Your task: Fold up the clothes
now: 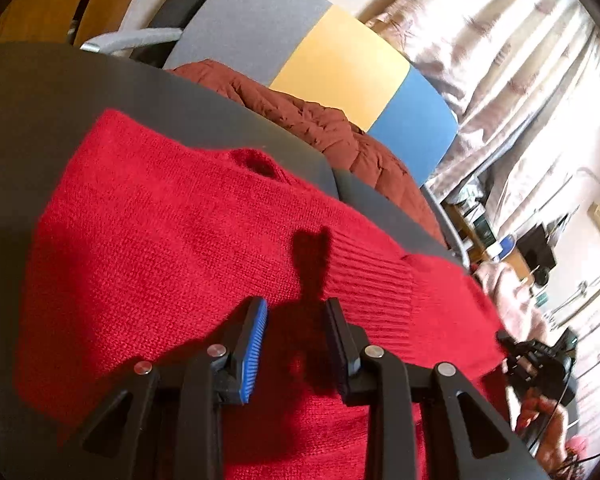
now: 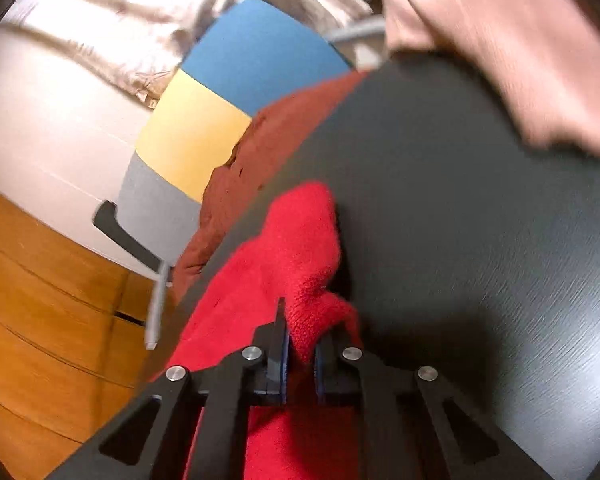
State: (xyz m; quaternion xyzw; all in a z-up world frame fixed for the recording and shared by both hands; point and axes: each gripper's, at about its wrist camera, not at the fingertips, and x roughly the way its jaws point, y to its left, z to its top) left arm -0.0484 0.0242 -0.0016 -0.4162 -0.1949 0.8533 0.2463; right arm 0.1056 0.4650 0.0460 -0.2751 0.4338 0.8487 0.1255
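A red knit sweater (image 1: 188, 232) lies spread on the dark table (image 1: 28, 92), its ribbed hem toward the right. My left gripper (image 1: 296, 314) hovers just over the sweater's middle, open, with only its own shadow between the blue pads. In the right wrist view my right gripper (image 2: 302, 334) is shut on a bunched fold of the red sweater (image 2: 300, 240), which rises off the table (image 2: 460, 220) between the fingers. The right gripper (image 1: 540, 360) and the hand holding it also show in the left wrist view, at the sweater's right end.
A chair (image 1: 340, 60) with a grey, yellow and blue back stands behind the table, with a rust-brown quilted jacket (image 1: 320, 128) on it. A pink garment (image 2: 500, 40) lies at the table's far right. Curtains (image 1: 500, 40) hang behind; the floor (image 2: 40, 300) is wood.
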